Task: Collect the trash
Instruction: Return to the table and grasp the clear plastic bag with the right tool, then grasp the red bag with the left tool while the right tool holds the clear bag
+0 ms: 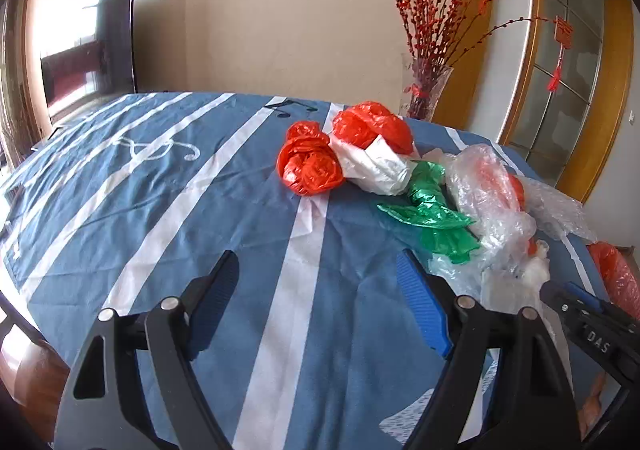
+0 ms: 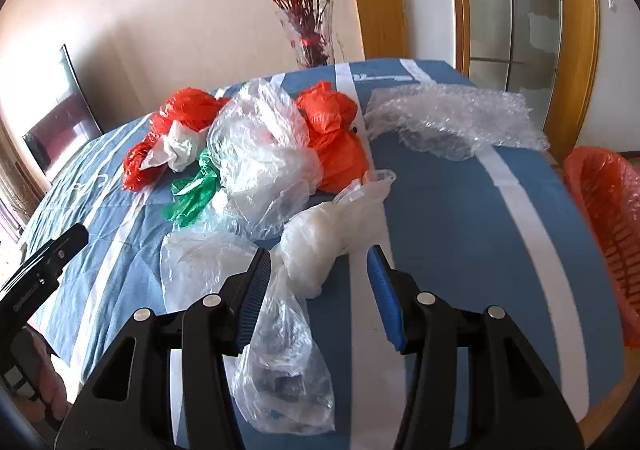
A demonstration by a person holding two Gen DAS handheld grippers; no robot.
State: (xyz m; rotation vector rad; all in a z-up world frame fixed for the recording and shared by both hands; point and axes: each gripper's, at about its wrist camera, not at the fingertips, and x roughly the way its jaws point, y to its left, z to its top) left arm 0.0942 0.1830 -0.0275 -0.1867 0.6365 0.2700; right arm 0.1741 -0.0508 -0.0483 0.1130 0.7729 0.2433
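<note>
Crumpled plastic bags lie in a heap on a blue and white striped cloth: two red bags, a white bag, a green bag and clear bags. My left gripper is open and empty over bare cloth, left of the heap. My right gripper is open, its fingers either side of a white crumpled bag, with a clear bag lying between the jaws. Bubble wrap lies at the far right. The right gripper also shows in the left wrist view.
A red mesh basket stands off the table's right edge. A glass vase with red branches stands behind the table. A dark screen leans at the left wall. The table's wooden edge shows at lower left.
</note>
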